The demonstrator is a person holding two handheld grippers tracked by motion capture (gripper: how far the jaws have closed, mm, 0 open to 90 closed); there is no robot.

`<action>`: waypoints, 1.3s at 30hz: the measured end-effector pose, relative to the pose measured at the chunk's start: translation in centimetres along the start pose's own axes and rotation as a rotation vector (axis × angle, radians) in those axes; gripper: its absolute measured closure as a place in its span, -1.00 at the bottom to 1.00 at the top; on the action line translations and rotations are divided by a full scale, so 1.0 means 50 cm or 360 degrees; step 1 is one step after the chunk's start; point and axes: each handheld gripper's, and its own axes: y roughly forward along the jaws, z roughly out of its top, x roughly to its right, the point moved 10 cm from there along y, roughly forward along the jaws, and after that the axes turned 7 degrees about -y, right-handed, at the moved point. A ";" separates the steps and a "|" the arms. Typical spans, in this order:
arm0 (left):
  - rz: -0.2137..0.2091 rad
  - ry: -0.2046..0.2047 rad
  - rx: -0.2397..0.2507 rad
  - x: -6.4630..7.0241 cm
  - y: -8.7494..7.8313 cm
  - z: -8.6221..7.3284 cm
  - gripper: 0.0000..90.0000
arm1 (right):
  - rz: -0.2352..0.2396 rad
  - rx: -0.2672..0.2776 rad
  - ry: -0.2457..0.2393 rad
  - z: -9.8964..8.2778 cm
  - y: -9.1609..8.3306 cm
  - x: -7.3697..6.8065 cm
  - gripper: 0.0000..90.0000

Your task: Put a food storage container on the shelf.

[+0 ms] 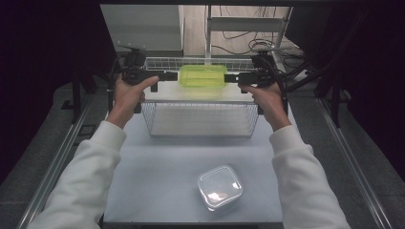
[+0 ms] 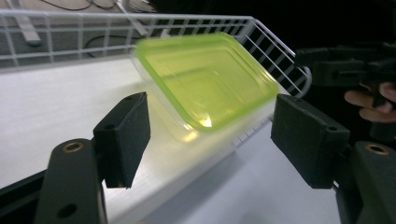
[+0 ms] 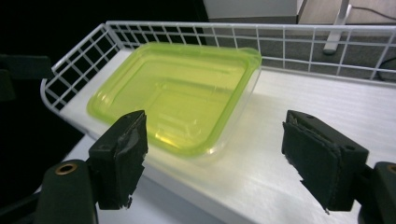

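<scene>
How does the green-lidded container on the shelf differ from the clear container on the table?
The green-lidded container has a yellow-green lid; the clear container has a colourless one. The green-lidded container looks longer and rectangular, the clear container squarer with rounded corners. The green-lidded container sits on the raised white wire shelf, between the open left gripper and right gripper; the clear container lies on the table near the person. Both are lidded plastic boxes.

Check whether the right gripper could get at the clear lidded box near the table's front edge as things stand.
Probably yes: the right gripper is open, holding nothing, and the clear box sits alone on the table, nothing covering it.
</scene>
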 end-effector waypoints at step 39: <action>0.0302 0.0088 -0.0435 -0.084 -0.046 -0.454 -0.36 | 0.0185 -0.0428 -0.0129 -0.460 -0.104 -0.037 -0.41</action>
